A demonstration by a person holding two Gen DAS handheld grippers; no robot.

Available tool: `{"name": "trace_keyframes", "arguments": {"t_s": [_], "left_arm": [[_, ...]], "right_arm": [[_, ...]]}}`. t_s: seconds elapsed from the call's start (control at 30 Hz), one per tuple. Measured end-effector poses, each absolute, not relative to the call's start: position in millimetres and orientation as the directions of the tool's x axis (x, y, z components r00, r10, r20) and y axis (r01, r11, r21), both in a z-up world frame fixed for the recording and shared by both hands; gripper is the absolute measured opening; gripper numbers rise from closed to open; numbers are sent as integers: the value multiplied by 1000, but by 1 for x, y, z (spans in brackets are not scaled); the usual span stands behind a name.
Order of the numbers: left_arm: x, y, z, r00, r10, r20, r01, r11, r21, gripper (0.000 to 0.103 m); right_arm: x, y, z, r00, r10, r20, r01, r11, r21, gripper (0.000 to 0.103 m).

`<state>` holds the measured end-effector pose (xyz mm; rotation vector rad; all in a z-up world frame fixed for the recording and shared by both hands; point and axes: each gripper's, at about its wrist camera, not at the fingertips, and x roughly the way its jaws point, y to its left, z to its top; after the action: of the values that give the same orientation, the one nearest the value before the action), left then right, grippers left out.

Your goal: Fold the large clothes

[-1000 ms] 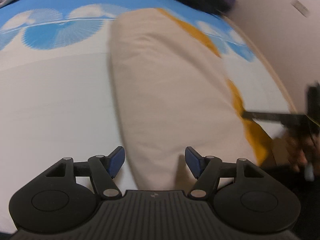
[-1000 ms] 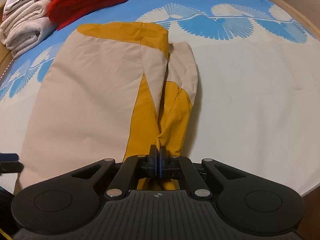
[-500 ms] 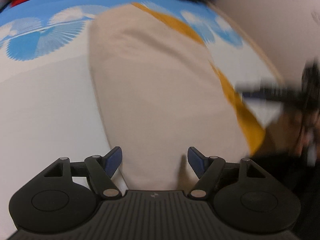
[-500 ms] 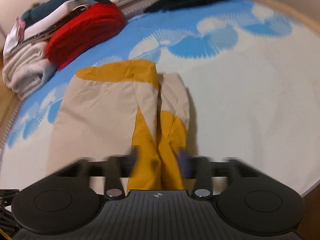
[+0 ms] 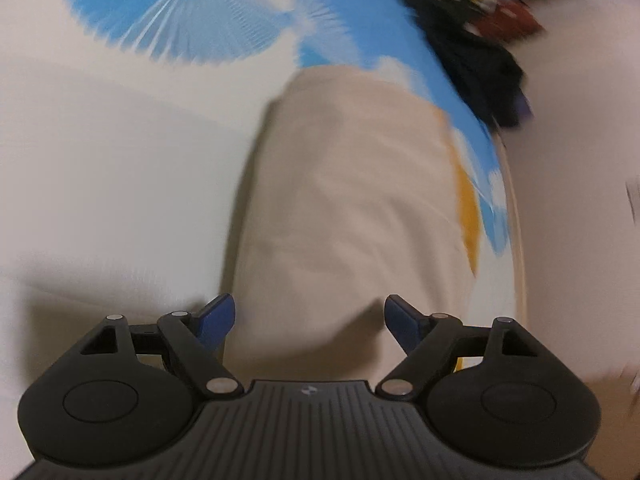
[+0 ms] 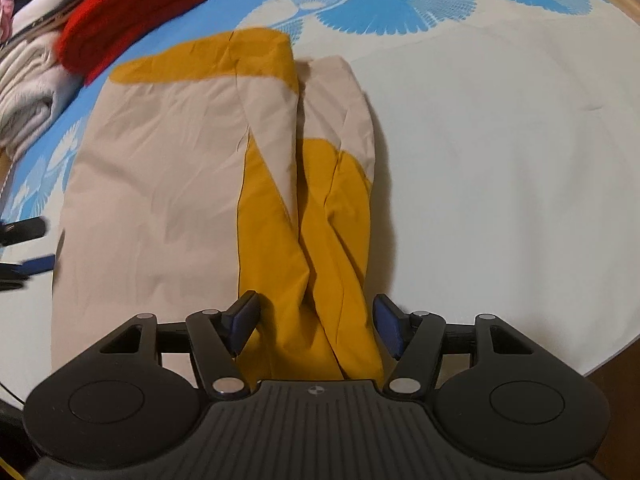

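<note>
A beige and mustard-yellow garment [image 6: 172, 184] lies folded lengthwise on the bed, its yellow sleeves [image 6: 320, 248] laid along its right side. My right gripper [image 6: 316, 324] is open, its jaws either side of the sleeve ends at the near edge. In the left wrist view the same garment [image 5: 352, 200] shows as a beige panel with a yellow edge. My left gripper [image 5: 308, 320] is open and empty over its near end. The left gripper's fingers [image 6: 36, 264] show at the left edge of the right wrist view.
The bedsheet [image 6: 500, 160] is white with blue fan prints. A red knit [image 6: 132, 12] and folded pale clothes [image 6: 24, 92] are stacked at the far left. Dark clothes [image 5: 472, 52] lie at the bed's far corner by the wall. The bed edge [image 6: 608, 368] is near right.
My right gripper has opened and let go of the yellow sleeves, which now lie on the bed. My left gripper stayed open and swung, so the garment's far end is in view.
</note>
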<state>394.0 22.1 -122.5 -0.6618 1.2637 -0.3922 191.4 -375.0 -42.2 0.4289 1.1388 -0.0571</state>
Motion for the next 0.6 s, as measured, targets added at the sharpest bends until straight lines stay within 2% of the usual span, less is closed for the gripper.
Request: {"name": "trace_keyframes", "arguments": {"t_s": [0.2,0.43,0.47,0.5,0.57,0.6], "left_arm": [[423,3,-149,271,-637,-722,-97,728,-678,98],[437,-15,-161,341,-629,-699,-100,715,-692,97],[437,-18,-159,354,-618,-702,-88,725,-683,91],[438,-20,-156,368,-606,-705,-77,736,-672,86],[439,-22,-149,395,-593,-702,-53,748,-662,56],[441,-21,-142,405,-595,-694,-41,747,-664,50]], "right_arm": [[200,-378,-50,422,184,-888,293,899,325,67],[213,-372,-60,410,183,-894,305,896,323,66],[216,-371,-61,412,180,-893,304,897,321,66],[218,-369,-61,415,178,-892,302,898,320,62],[222,-365,-62,425,175,-888,295,901,319,47],[225,-361,-62,435,177,-883,287,902,322,34]]}}
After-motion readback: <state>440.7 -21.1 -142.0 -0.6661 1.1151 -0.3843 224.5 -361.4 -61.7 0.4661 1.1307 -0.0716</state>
